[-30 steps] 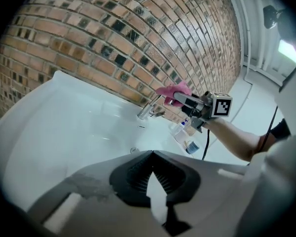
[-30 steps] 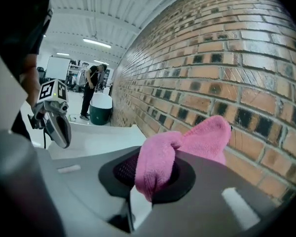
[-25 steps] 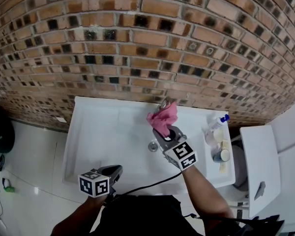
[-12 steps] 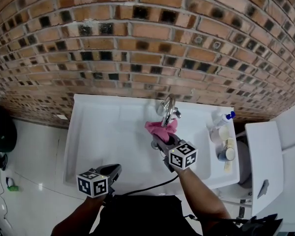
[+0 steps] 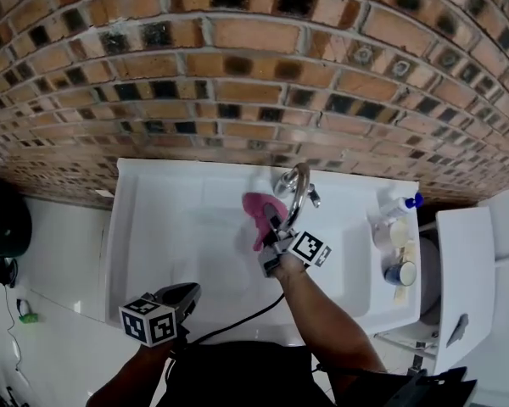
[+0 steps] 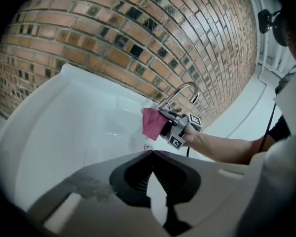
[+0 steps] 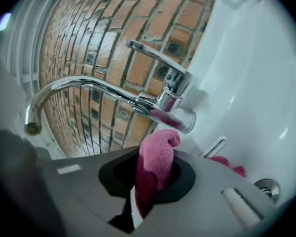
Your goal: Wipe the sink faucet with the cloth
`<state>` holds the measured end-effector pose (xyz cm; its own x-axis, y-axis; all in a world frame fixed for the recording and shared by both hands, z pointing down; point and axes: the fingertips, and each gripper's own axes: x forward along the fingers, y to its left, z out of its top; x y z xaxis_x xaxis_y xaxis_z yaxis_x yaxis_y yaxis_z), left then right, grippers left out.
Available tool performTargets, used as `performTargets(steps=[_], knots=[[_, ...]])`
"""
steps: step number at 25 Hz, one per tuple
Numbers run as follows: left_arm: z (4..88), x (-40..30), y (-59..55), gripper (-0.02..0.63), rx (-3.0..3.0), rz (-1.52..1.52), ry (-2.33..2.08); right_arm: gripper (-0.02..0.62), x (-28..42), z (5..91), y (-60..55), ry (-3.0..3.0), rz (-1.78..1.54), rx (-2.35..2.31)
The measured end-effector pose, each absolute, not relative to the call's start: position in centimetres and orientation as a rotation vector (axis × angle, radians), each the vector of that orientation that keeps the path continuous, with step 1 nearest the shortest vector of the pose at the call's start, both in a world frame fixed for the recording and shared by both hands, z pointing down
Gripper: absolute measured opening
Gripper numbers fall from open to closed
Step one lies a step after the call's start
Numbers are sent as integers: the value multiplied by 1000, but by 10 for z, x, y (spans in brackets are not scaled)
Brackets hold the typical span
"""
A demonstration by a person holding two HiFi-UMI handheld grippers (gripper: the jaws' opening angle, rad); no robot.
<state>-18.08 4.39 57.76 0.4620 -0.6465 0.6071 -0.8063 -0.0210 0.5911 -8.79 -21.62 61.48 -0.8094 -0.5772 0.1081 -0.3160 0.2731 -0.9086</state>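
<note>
The chrome faucet arches over the white sink at the brick wall. My right gripper is shut on the pink cloth, which hangs just left of the spout, close beside it. In the right gripper view the cloth bulges from the jaws below the faucet's base, with the spout curving left and the lever above. My left gripper hovers shut and empty over the sink's front edge; from it I see the cloth and faucet.
A spray bottle and two small jars stand on the sink's right ledge. A white cabinet top lies to the right, a black bin to the left. The drain is in the basin.
My right gripper has carried the cloth down off the top of the faucet and over to the left side of the spout. The left gripper has stayed near the front edge.
</note>
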Motion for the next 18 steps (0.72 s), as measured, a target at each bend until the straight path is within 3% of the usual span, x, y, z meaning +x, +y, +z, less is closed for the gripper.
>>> performTargets(steps=[18], knots=[[597, -190, 21, 3, 1635, 219, -1256, 45, -100, 612, -261, 1809, -1611, -667]])
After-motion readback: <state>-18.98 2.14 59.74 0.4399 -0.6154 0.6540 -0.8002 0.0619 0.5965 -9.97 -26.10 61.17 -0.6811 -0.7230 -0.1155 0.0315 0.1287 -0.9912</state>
